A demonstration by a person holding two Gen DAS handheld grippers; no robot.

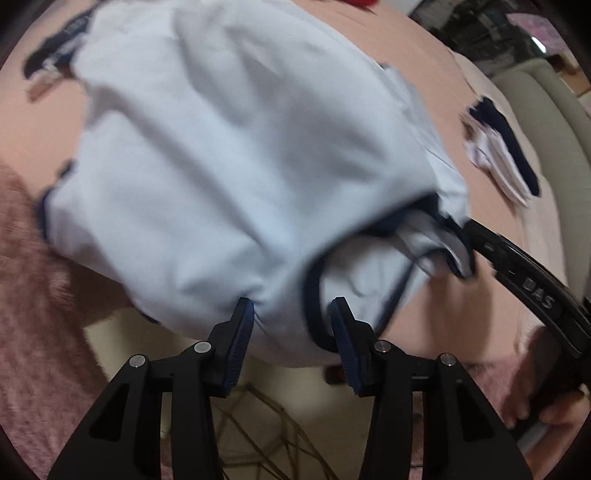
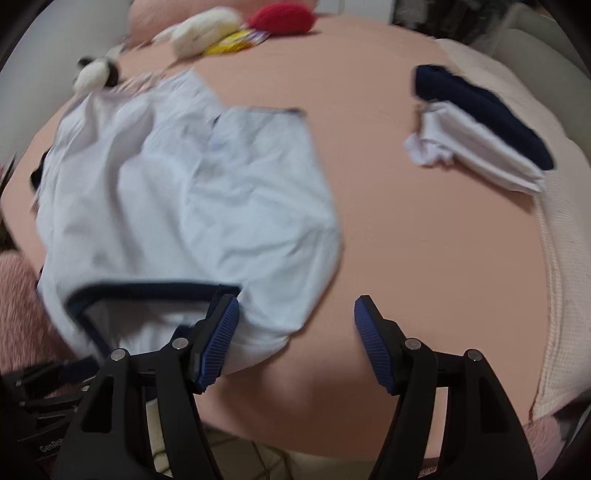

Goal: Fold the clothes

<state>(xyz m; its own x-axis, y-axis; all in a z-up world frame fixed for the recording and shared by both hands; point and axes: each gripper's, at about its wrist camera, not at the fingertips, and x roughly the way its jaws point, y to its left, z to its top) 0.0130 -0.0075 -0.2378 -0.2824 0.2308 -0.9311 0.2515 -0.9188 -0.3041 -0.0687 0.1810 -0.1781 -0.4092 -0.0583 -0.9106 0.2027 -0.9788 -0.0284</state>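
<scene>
- Shirt (image 1: 229, 177), pale blue with navy trim, lies spread on the pink sheet (image 1: 491, 229) and fills the middle of the left wrist view; in the right wrist view it takes the left half of the frame.
- Left gripper (image 1: 293, 314) sits at the bottom centre of its view, fingers spread with the shirt's near hem and navy-edged neck opening between the tips; the blur hides whether the pads touch the cloth.
- Right gripper (image 2: 297, 314) is at the bottom centre of its view, fingers wide apart and holding nothing. Its left pad (image 2: 218, 339) overlaps the shirt's near right corner by the navy collar; its right pad is over bare sheet.
- Hand (image 1: 546, 402) at the lower right of the left view grips the other tool's black handle.
- Folded pile (image 2: 480, 136), white cloth with navy on top, lies well apart from the shirt at the upper right of the right view.
- Toys (image 2: 207, 31), white, red and yellow, lie blurred along the top edge, beyond the shirt.
</scene>
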